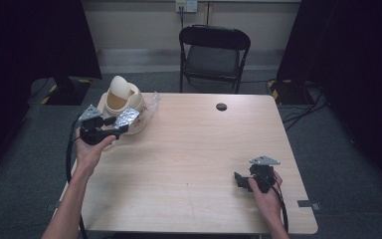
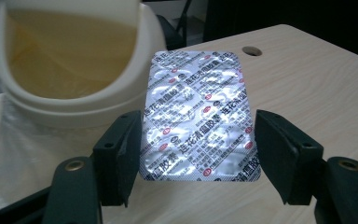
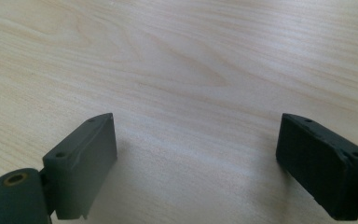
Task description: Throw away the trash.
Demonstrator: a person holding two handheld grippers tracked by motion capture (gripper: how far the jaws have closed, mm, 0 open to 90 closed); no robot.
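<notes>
My left gripper has its fingers clamped on the long edges of the silver foil blister pack of pills, held off the light wooden table just beside the cream plastic swing-lid bin — pickup done, I judge, with the drop into the bin's opening left. My right gripper rests apart — fingers spread, holding nothing.

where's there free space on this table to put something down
Most of the wooden table is bare: the whole middle, between the left gripper holding the pill pack and the right gripper. The far left corner is crowded by the small bin.
</notes>
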